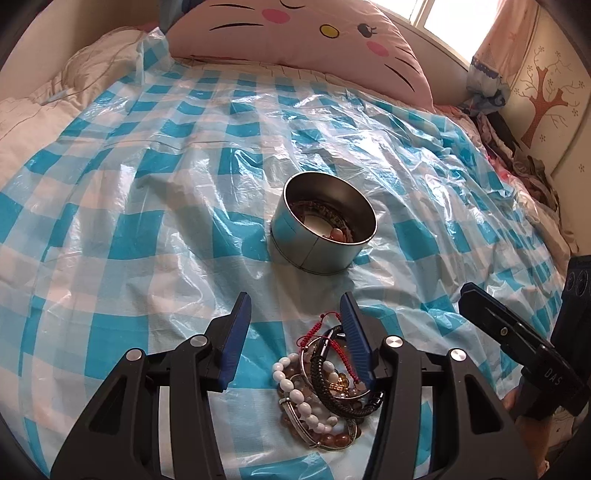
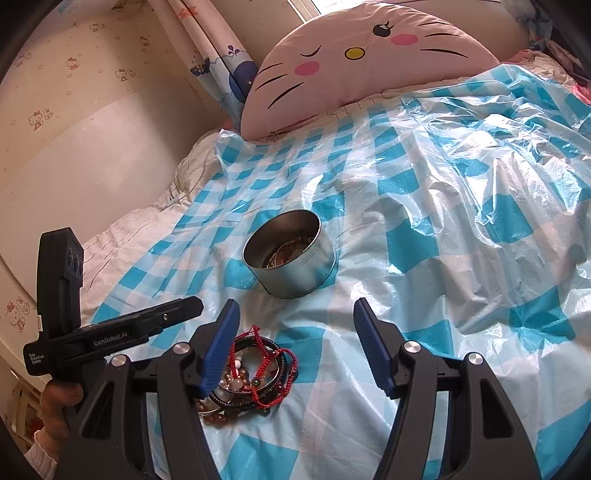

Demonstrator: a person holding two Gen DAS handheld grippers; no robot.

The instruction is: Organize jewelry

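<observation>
Left wrist view: the bracelet pile [image 1: 325,391] is seen at lower centre on the bed, between the half-open, empty left gripper [image 1: 295,332]. The round tin [image 1: 321,229] lies beyond. The right gripper [image 2: 295,339], open and empty, is offset rightward.

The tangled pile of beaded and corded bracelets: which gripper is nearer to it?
Left. The left gripper straddles the tangled pile of beaded and corded bracelets; the right gripper is beside it, only one finger over its edge.

We see a glossy, crinkled plastic sheet [image 1: 155,206] over the bed. At twelve o'clock from the bracelets [image 1: 325,384] sits a smooth, dull-shining metal tin [image 1: 314,247]. The bracelets mix polished beads, braided red cord and bright metal. The cat-face pillow [image 1: 295,33] looks like soft matt cloth.
</observation>
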